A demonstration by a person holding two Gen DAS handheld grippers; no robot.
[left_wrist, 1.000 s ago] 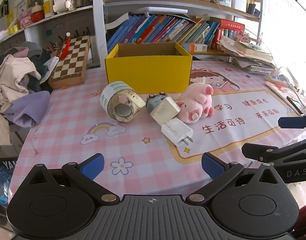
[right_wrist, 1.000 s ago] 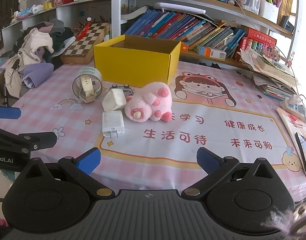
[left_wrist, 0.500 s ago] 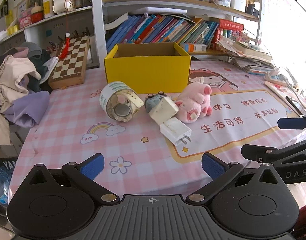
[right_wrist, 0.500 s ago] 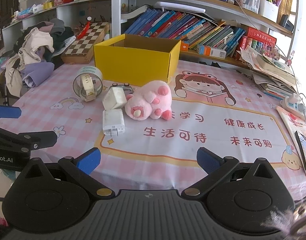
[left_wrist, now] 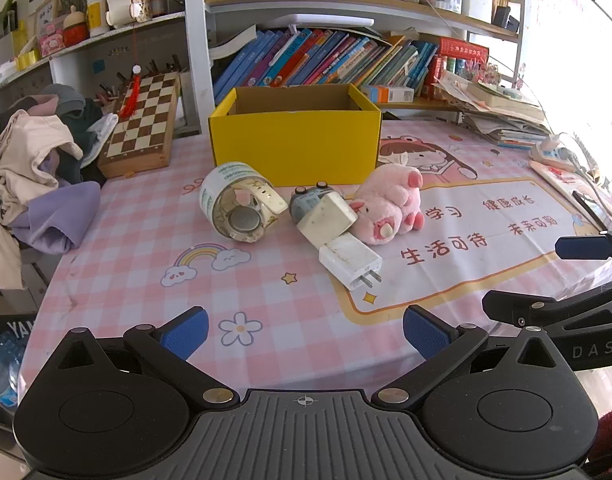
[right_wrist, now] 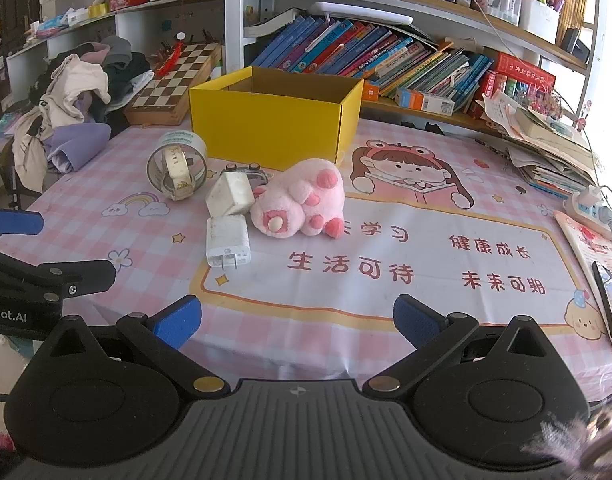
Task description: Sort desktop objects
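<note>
While we hold both grippers low over the near edge of the table, neither has anything between its blue pads. Our left gripper has its fingers spread wide, and so does our right gripper — both hang short of the cluster of desktop things, well apart from them.

That cluster sits mid-table on the pink checked cloth. A tape roll lies on its side at the left, with what looks like a watch tucked inside it. Just right of it a small grey gadget peeks out behind a white charger block, which is tilted up and touches a second white charger lying flat with its prongs toward us. A pink plush pig lies against the tilted charger on the right.

Behind all of these stands the yellow box, open at the top — we cannot see its floor from either view. Left of the box a chessboard leans near a heap of clothes, and books fill the shelf behind.
</note>
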